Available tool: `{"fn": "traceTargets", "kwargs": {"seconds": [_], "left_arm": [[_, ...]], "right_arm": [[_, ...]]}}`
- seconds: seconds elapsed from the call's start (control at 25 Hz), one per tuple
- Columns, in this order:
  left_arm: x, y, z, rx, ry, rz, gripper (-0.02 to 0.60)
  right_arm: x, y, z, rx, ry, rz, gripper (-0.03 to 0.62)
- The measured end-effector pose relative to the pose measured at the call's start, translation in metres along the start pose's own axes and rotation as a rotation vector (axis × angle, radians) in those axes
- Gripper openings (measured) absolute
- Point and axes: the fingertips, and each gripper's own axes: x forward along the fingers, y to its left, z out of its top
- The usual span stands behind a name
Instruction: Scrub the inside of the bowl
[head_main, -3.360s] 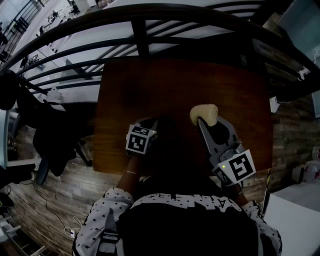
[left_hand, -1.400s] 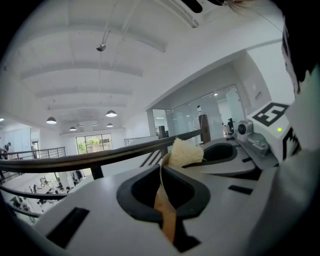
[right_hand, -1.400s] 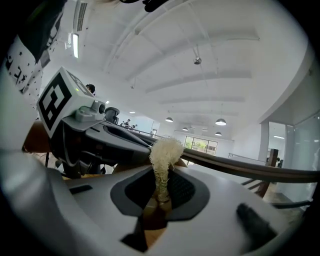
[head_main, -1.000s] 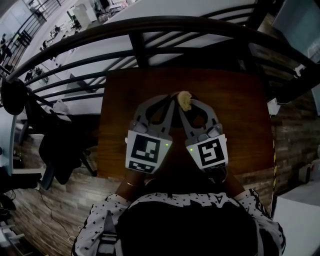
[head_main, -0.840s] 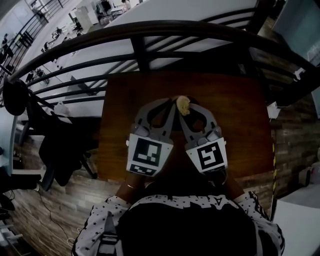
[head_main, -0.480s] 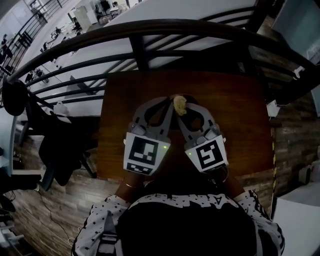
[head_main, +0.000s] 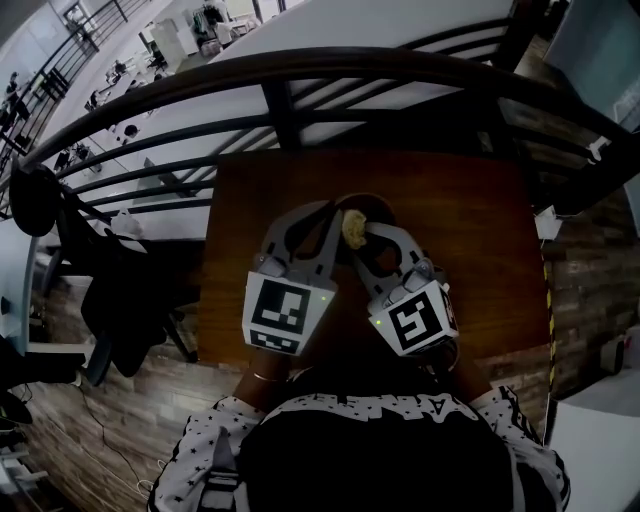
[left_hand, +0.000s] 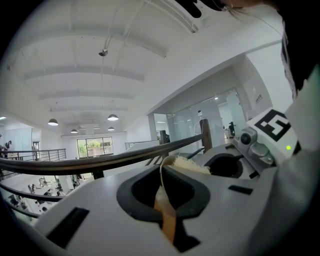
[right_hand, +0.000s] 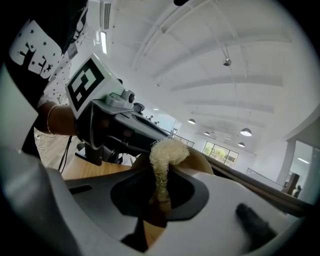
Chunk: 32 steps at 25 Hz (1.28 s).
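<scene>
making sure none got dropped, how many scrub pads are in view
1. The scrub pad is pinched in the right claw, at the bowl that the left claw grips by its rim. The claws could hide another.

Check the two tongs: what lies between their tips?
A pale fibrous scrubber, clamped in the right tongs, shows between them in the head view; the left tongs pinch the thin rim of the bowl beside it.

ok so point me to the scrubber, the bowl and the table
scrubber (right_hand: 169, 150): right gripper view, its fluffy top above the jaws
bowl (left_hand: 159, 202): left gripper view, the thin rim pinched between the jaws
table (head_main: 470, 230): head view, bare wood on its right side
</scene>
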Motion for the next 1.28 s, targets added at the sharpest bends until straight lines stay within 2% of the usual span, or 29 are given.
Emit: {"fn": "traceTargets", "kwargs": {"seconds": [0.2, 0.4, 0.64, 0.92, 1.04, 1.28], "left_arm": [[-0.005, 0.010, -0.001, -0.004, -0.006, 0.008, 0.025], [-0.009, 0.009, 0.001, 0.007, -0.009, 0.006, 0.025], [-0.019, 0.012, -0.004, 0.013, -0.003, 0.013, 0.025], [-0.041, 0.031, -0.018, 0.010, 0.030, 0.065, 0.025], [-0.047, 0.040, -0.024, -0.003, 0.034, 0.080, 0.025], [-0.048, 0.042, -0.029, -0.015, 0.039, 0.068, 0.025]], "right_arm": [[0.008, 0.020, 0.002, -0.014, 0.009, 0.061, 0.061], [0.006, 0.027, 0.003, -0.070, 0.021, 0.087, 0.061], [0.007, 0.046, 0.004, -0.221, 0.036, 0.169, 0.061], [0.021, 0.076, 0.009, -0.365, 0.024, 0.307, 0.061], [0.026, 0.086, 0.008, -0.456, 0.042, 0.341, 0.061], [0.027, 0.090, 0.002, -0.535, 0.087, 0.382, 0.061]]}}
